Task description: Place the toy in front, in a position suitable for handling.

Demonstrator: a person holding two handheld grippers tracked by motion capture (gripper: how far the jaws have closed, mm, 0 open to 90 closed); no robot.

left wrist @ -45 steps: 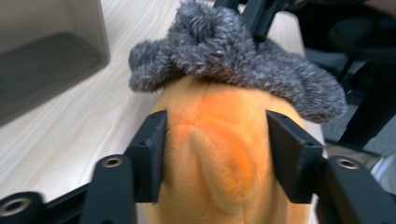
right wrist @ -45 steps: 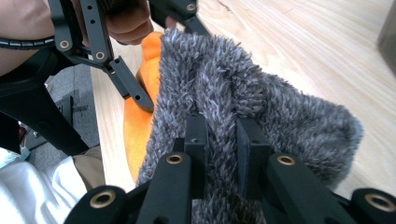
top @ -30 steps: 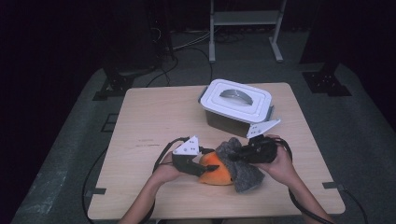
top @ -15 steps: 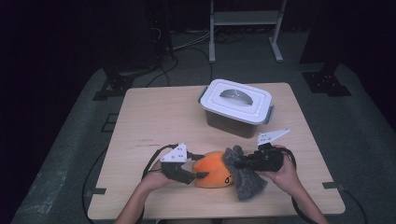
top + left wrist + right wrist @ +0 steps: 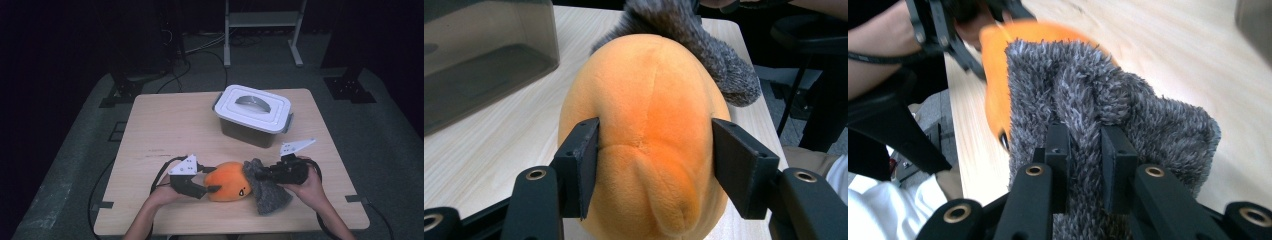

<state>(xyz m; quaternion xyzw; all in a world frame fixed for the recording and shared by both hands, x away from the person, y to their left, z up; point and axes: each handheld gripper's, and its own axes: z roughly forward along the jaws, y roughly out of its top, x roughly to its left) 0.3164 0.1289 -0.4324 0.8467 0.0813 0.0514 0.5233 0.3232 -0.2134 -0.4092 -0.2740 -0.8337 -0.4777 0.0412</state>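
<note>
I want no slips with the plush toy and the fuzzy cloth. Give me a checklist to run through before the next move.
1. Right gripper pinching grey cloth: ok.
2. Left gripper pads pressing orange plush: not ok; the jaws have just been opening and straddle it.
3. Plush resting on table: ok.
4. Cloth off the plush: not ok, touching.
5. Box lid off: not ok, on.
6. Lid latches: cannot tell.

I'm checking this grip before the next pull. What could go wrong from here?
1. The left gripper has just been opening; its pads sit at the flanks of the orange plush toy with little squeeze, so the toy may slip free.
2. The right gripper pinches only a fold of the grey fuzzy cloth, which may pull out.
3. The lidded plastic container stands close behind and could be knocked.
</note>
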